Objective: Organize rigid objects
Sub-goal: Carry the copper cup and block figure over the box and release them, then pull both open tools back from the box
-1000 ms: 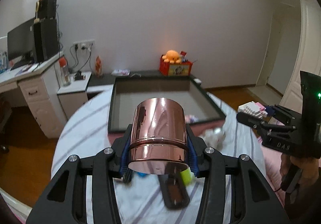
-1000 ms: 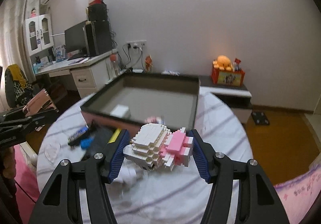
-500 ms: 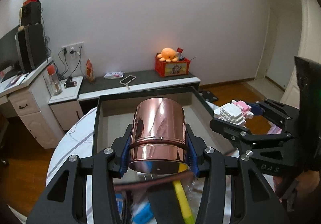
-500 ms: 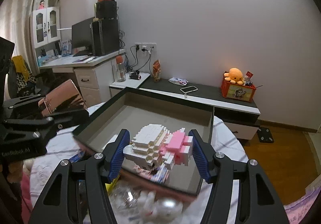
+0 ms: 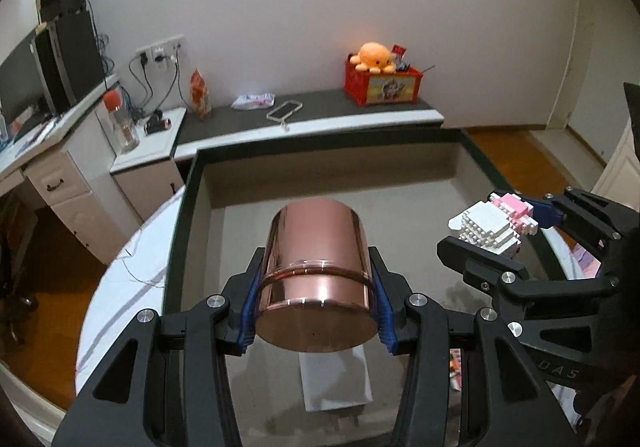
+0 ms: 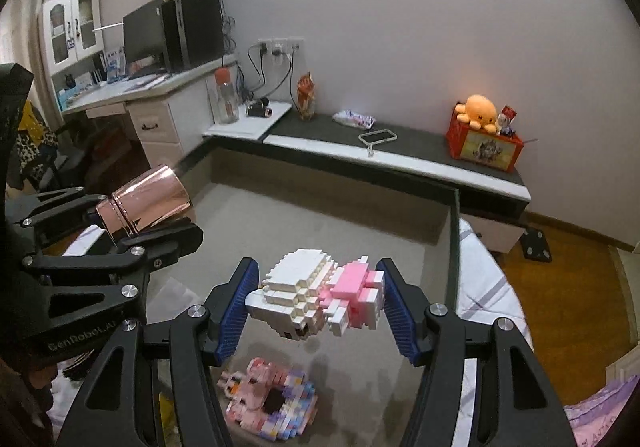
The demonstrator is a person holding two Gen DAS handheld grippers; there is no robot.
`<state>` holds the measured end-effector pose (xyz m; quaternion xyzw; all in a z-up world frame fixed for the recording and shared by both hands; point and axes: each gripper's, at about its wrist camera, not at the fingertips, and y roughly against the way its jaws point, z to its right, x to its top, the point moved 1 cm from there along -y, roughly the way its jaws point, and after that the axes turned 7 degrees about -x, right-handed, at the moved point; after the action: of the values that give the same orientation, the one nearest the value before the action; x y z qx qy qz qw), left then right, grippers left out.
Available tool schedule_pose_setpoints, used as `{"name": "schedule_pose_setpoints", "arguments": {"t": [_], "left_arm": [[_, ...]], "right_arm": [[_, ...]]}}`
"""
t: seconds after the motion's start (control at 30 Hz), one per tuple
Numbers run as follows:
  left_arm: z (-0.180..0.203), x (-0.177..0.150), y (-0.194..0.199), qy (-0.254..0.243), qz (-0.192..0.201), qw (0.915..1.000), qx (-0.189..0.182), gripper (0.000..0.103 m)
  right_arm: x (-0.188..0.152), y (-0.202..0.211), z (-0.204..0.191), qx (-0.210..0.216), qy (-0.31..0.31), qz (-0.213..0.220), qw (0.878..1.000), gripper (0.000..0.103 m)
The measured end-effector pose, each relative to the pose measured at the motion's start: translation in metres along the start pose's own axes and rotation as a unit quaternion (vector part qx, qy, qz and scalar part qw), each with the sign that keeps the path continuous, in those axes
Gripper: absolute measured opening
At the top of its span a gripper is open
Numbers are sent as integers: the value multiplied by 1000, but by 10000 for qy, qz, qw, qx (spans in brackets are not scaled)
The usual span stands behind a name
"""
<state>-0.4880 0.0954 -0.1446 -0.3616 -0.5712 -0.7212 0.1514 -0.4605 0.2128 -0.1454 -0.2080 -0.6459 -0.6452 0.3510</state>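
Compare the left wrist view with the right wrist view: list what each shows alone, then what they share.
Left wrist only: a flat white packet on the tray floor beneath the copper cup.

Right wrist only: a pink pastel brick model lying in the tray, and a white glass-door cabinet.

Both: the dark-rimmed tray, the left gripper shut on the cup, the right gripper shut on the white-and-pink brick figure, and the orange plush.
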Motion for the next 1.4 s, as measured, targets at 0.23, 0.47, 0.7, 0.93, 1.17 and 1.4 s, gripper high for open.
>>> {"name": "schedule_pose_setpoints", "arguments": {"t": [0.23,0.47,0.7,0.93,1.17,1.4], "left_arm": [[-8,-6,-15,126,-163,9996,175,50],[-16,-7,5,210,89,9987,451,85],[-23,-16,56,374,467,9969,507,95],[-8,-38,135,384,1381,9864,809,103],[6,-73,204,557,2012,9768,485,103],[42,-109,250,150,2242,9730,528,103]], "right_arm": [[-2,-19,1,13,-49,-265,9996,63],[-4,-10,4,50,-270,-214,9994,66],[0,28,0,51,-439,190,9988,81],[-6,97,-11,-211,-491,944,9941,103],[-33,174,-24,-642,-577,1740,9810,103],[-68,229,-38,-771,-727,2087,9722,103]]}}
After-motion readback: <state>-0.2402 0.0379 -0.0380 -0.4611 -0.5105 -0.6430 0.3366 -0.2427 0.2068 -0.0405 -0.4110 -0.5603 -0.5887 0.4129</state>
